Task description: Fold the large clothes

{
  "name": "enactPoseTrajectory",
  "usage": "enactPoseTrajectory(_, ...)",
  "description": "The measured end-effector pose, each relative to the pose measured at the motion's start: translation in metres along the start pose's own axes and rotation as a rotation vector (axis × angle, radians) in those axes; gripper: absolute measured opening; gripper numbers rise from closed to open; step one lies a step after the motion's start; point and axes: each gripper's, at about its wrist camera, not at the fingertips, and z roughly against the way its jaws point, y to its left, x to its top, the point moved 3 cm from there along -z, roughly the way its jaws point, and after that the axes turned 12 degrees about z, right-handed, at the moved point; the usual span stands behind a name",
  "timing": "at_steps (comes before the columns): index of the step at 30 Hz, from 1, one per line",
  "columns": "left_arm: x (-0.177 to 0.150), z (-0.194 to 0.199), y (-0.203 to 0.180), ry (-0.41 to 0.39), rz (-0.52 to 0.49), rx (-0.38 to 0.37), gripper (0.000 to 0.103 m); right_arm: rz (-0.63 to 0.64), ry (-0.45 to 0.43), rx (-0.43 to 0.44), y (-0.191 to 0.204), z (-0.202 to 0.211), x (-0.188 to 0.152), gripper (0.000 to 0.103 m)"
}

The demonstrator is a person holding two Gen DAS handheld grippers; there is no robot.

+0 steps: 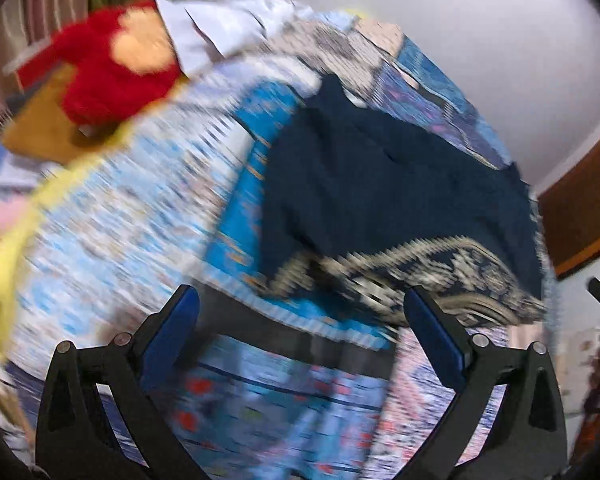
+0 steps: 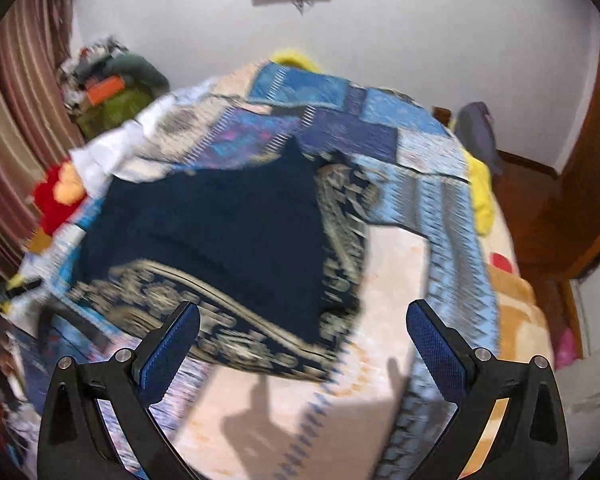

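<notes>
**Both grippers empty, navy cloth ahead on bed**

Left gripper (image 1: pixel 302 320): jaws wide apart, nothing between them, hanging above the bedspread. Right gripper (image 2: pixel 303 326): also spread wide, empty. Both views are motion-blurred, so fine detail is soft.

Dark navy garment (image 1: pixel 380 184) with a gold-patterned border (image 1: pixel 440 276) lies just ahead of the left gripper, offset toward its right finger; the border edge is the nearest part, between and slightly beyond the fingertips. From the right gripper, the same garment (image 2: pixel 220 232) sits ahead and toward its left finger, with the border (image 2: pixel 220 320) running under that fingertip and a second bordered edge going up its far right side.

Handling guess: thin, light woven cloth, limp, will drape and sag, not fragile, maybe a bit slick. The border band looks denser, probably the better place to pinch. Best hold: one corner of the near bordered edge per gripper, so the cloth lifts evenly.

Further out: patchwork blue bedspread (image 2: pixel 420 168) beneath it, red plush toy (image 1: pixel 112 76) far left of the left gripper, white shirt (image 1: pixel 220 28) beyond, and a white wall (image 2: pixel 420 40).
</notes>
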Motion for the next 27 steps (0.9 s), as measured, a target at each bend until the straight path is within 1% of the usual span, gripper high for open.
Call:
enactPoseTrajectory(2, -0.014, -0.017, -0.007, 0.065, 0.017, -0.043, 0.103, 0.000, -0.013, 0.052, 0.015, -0.003, 0.010, 0.103)
enactPoseTrajectory(4, -0.024, -0.032, -0.011, 0.110, 0.039, -0.070, 0.103, 0.010, -0.013, 0.099, 0.033, -0.010, 0.016, 0.103)
enactPoseTrajectory(6, -0.035, -0.053, -0.015, 0.170, 0.069, -0.101, 0.103, 0.021, -0.005, 0.140, 0.048, -0.024, 0.022, 0.103)
enactPoseTrajectory(8, -0.041, -0.068, -0.016, 0.216, 0.114, -0.146, 0.103, 0.038, 0.010, 0.160, 0.061, -0.039, 0.023, 0.103)
enactPoseTrajectory(9, -0.043, -0.078, -0.017, 0.245, 0.148, -0.186, 0.103, 0.059, 0.026, 0.166, 0.069, -0.052, 0.023, 0.103)
enactPoseTrajectory(11, -0.042, -0.088, -0.018, 0.268, 0.187, -0.239, 0.103, 0.097, 0.055, 0.167, 0.078, -0.072, 0.020, 0.103)
enactPoseTrajectory(13, -0.035, -0.101, -0.020, 0.263, 0.212, -0.286, 0.103, 0.149, 0.131, 0.126, 0.082, -0.103, 0.014, 0.103)
enactPoseTrajectory(14, -0.031, -0.105, -0.021, 0.252, 0.216, -0.292, 0.103, 0.172, 0.180, 0.106, 0.082, -0.120, 0.008, 0.102)
enactPoseTrajectory(15, -0.025, -0.109, -0.023, 0.239, 0.221, -0.300, 0.102, 0.187, 0.224, 0.093, 0.080, -0.134, 0.002, 0.103)
enactPoseTrajectory(16, -0.017, -0.113, -0.026, 0.231, 0.224, -0.315, 0.097, 0.195, 0.251, 0.090, 0.078, -0.144, -0.003, 0.103)
enactPoseTrajectory(17, -0.011, -0.115, -0.027, 0.224, 0.228, -0.328, 0.091, 0.205, 0.248, 0.102, 0.075, -0.148, -0.007, 0.103)
enactPoseTrajectory(18, -0.004, -0.117, -0.028, 0.214, 0.235, -0.343, 0.089, 0.220, 0.215, 0.118, 0.073, -0.145, -0.008, 0.103)
enactPoseTrajectory(21, 0.018, -0.121, -0.032, 0.176, 0.260, -0.392, 0.078, 0.245, 0.209, 0.139, 0.069, -0.142, -0.009, 0.103)
enactPoseTrajectory(22, 0.024, -0.122, -0.032, 0.169, 0.276, -0.406, 0.073, 0.246, 0.205, 0.148, 0.067, -0.141, -0.010, 0.103)
enactPoseTrajectory(23, 0.031, -0.123, -0.030, 0.158, 0.309, -0.421, 0.066, 0.240, 0.200, 0.162, 0.065, -0.141, -0.010, 0.103)
enactPoseTrajectory(24, 0.035, -0.124, -0.027, 0.150, 0.338, -0.433, 0.064, 0.230, 0.196, 0.173, 0.062, -0.139, -0.011, 0.103)
enactPoseTrajectory(26, 0.037, -0.122, -0.021, 0.130, 0.389, -0.446, 0.053, 0.206, 0.190, 0.194, 0.059, -0.138, -0.011, 0.103)
enactPoseTrajectory(27, 0.036, -0.121, -0.017, 0.123, 0.419, -0.456, 0.052, 0.190, 0.188, 0.208, 0.056, -0.137, -0.011, 0.102)
